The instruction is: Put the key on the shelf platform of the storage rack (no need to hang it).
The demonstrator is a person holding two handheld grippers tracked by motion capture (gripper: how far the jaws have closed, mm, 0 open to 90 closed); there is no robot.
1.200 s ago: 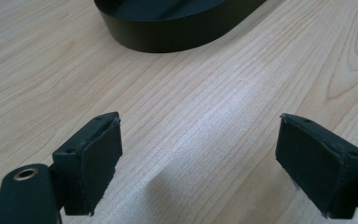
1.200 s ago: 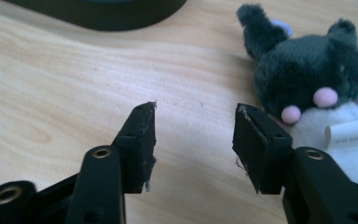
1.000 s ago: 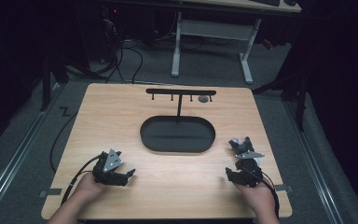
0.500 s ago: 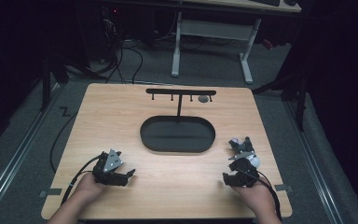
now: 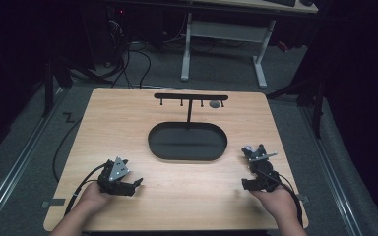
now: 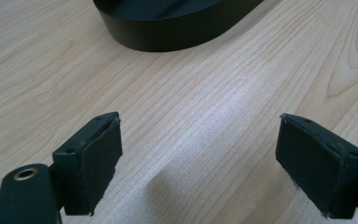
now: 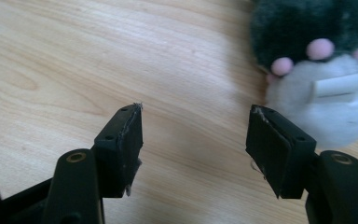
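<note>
Right hand-held gripper [image 5: 254, 173] has drawn back from the black tray [image 5: 187, 141], jaws apart, leaving what looks like a plush toy [image 7: 324, 70] on the counter [image 5: 128, 123] beside the tray; left hand-held gripper [image 5: 128, 184] stays put, jaws apart, so a release seems done

Left tongs [image 6: 200, 154] and right tongs [image 7: 196, 140], jaws apart, each in a hand.
</note>
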